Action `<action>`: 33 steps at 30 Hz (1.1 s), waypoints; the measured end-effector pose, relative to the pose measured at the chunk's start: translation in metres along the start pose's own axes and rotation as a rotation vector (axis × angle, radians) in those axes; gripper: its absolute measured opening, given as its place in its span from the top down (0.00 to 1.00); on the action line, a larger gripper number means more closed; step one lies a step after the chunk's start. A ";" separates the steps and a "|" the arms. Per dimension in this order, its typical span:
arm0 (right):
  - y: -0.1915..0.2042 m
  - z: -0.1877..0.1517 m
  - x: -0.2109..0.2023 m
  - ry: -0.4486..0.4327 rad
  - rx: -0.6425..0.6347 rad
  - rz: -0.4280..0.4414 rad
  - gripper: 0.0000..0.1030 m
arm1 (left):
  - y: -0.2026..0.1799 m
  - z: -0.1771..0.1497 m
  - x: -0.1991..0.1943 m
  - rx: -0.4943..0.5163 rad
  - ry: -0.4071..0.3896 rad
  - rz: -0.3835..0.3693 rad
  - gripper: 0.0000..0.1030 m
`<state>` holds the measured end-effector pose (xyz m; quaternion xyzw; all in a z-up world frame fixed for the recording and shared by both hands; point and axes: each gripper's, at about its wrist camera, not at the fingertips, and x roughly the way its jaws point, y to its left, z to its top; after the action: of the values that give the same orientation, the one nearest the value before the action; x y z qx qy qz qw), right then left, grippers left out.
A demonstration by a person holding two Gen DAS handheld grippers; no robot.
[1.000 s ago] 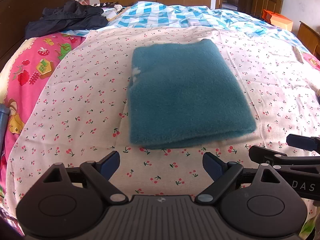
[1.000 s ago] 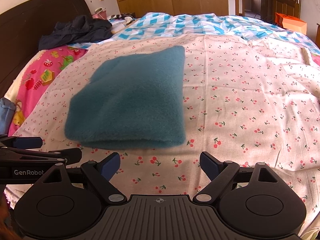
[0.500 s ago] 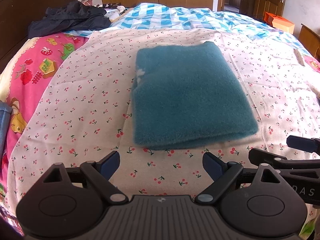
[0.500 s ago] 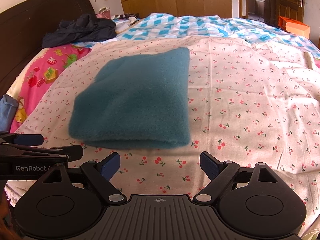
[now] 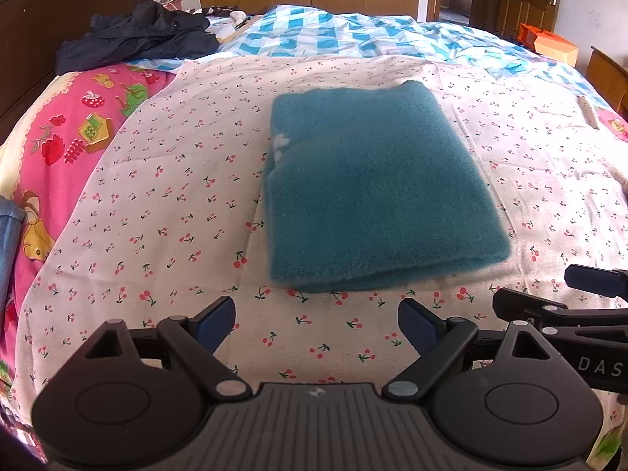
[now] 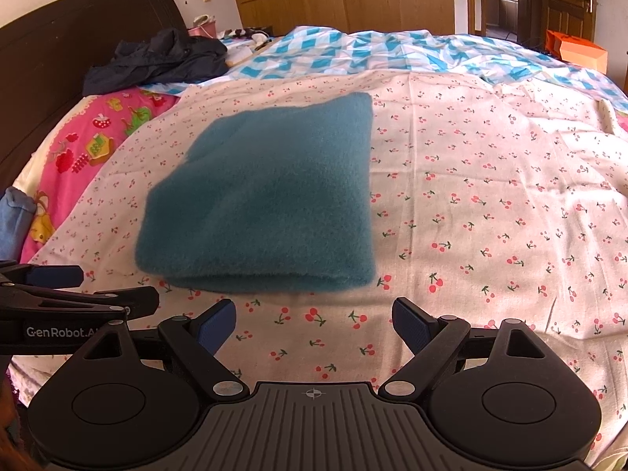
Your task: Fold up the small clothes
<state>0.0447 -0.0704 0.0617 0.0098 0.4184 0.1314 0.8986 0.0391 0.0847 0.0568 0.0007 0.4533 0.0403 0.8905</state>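
Note:
A teal fleece garment (image 5: 373, 188) lies folded into a flat rectangle on the cherry-print sheet (image 5: 165, 204); it also shows in the right wrist view (image 6: 267, 204). My left gripper (image 5: 316, 324) is open and empty, just short of the garment's near edge. My right gripper (image 6: 314, 322) is open and empty, also short of the near edge, toward its right end. Each gripper's fingers show at the side of the other's view: the right fingers (image 5: 588, 280), the left fingers (image 6: 55, 276).
A dark jacket (image 5: 137, 35) lies heaped at the far left by the headboard. A blue checked quilt (image 5: 353, 35) covers the far bed. A pink cartoon sheet (image 5: 59, 137) and a blue denim item (image 6: 13, 216) are at left. An orange box (image 6: 577, 49) stands far right.
Both grippers have drawn back a little from the folded garment and lifted slightly. Both stay open and the garment has not moved.

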 end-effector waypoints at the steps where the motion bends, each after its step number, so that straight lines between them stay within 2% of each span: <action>1: 0.000 0.000 0.000 0.000 0.001 0.000 0.14 | 0.001 0.000 0.000 -0.004 0.001 -0.001 0.08; 33: 0.002 0.001 0.003 0.000 -0.006 0.003 0.14 | 0.002 0.002 -0.001 0.002 -0.008 -0.012 0.08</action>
<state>0.0470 -0.0671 0.0604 0.0078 0.4182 0.1338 0.8984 0.0401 0.0865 0.0587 -0.0007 0.4498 0.0345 0.8925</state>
